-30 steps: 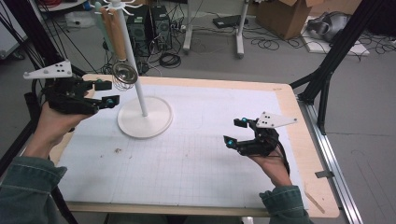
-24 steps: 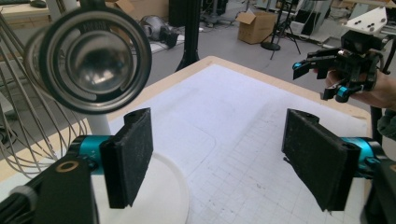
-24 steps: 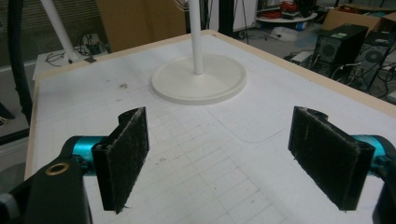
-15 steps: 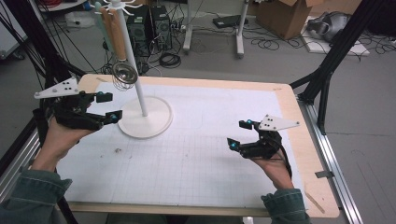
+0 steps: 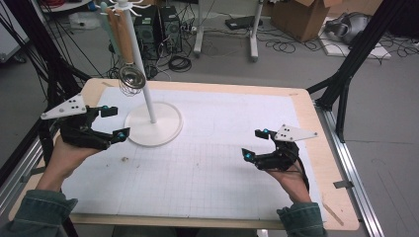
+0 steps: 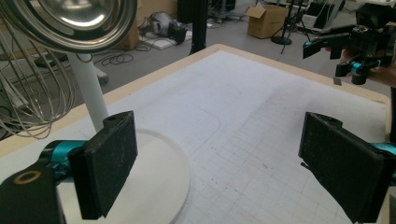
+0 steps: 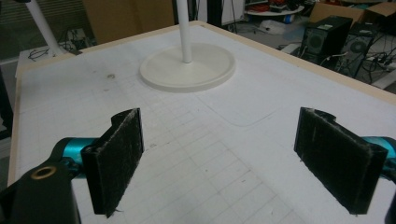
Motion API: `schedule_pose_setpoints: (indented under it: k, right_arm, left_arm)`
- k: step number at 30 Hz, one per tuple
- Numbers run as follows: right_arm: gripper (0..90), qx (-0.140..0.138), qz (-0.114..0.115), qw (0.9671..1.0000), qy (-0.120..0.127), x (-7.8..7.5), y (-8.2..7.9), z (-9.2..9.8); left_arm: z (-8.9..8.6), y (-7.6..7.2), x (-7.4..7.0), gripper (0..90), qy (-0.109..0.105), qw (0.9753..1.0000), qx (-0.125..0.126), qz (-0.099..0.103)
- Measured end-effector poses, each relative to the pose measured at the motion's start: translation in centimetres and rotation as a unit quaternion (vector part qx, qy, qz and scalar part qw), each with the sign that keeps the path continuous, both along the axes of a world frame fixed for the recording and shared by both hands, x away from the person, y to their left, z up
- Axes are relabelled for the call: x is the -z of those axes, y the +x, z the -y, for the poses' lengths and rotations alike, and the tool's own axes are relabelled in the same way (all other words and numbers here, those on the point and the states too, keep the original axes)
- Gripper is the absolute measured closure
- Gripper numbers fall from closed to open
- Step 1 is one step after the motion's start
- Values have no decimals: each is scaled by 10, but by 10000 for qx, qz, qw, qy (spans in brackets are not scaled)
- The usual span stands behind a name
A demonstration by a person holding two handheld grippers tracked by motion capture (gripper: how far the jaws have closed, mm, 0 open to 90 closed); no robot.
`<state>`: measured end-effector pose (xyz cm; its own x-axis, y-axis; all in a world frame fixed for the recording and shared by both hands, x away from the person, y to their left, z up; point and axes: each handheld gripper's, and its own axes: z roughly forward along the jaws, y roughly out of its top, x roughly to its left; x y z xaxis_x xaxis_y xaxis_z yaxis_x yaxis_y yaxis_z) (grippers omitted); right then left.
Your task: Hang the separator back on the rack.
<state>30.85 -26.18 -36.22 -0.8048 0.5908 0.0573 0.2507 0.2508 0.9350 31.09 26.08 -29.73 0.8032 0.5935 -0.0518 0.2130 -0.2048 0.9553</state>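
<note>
Whisk (image 5: pixel 131 79) above left gripper (image 5: pixel 114 122), apart

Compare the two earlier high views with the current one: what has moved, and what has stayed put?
The left gripper has drawn back from the stand, toward the person. The right gripper has barely shifted. Both remain open and empty. The stand, whisk and table are unchanged.

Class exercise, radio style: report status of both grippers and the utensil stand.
Left gripper open, beside stand base. Right gripper open, empty, over the mat. Whisk hanging on stand. Nothing blocking.
</note>
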Motion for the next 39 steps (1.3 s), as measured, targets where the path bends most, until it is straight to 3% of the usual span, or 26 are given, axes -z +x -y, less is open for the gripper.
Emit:
schedule_pose_setpoints:
  k: [24,39]
  right_arm:
    - [144,176,-100,9998,11,11,-8,9]
    - [145,241,-161,9996,-58,22,-16,13]
  left_arm:
    - [2,-16,40,56,69,9999,-112,-72]
    - [1,-24,59,56,235,9995,-228,-50]
